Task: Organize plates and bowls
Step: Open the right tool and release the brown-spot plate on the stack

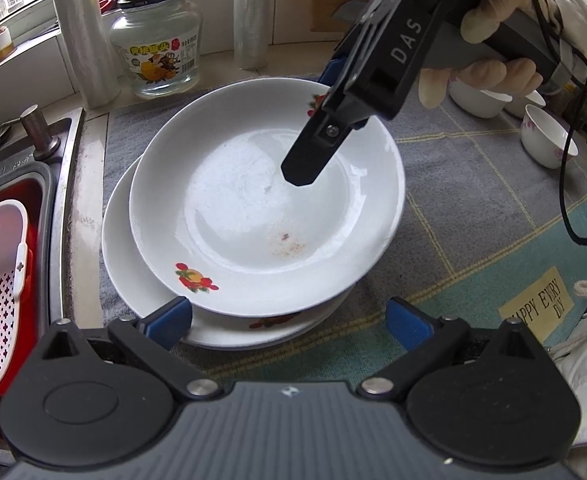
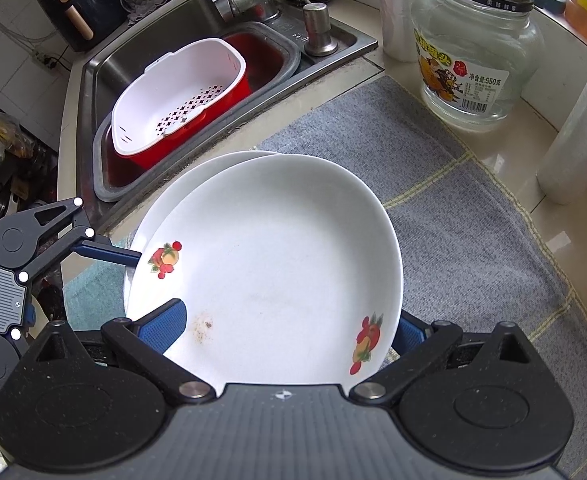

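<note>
On the counter beside the sink, a white upper plate with fruit decals rests tilted on a lower plate of the same kind, both on a grey checked mat. The upper plate sits off-centre, shifted away from the sink, so a crescent of the lower plate shows on the sink side.

The right gripper reaches over the far rim; its fingers straddle that rim, one above the plate and one below. Whether they are pinching it or have just loosened cannot be told. The left gripper waits at the near edge of the stack, fingers wide apart and holding nothing, with the plates straight ahead of it.

The right hand is nearer for sliding the upper plate square.

Further out stand a glass jar, small bowls, and a white colander in the sink.
</note>
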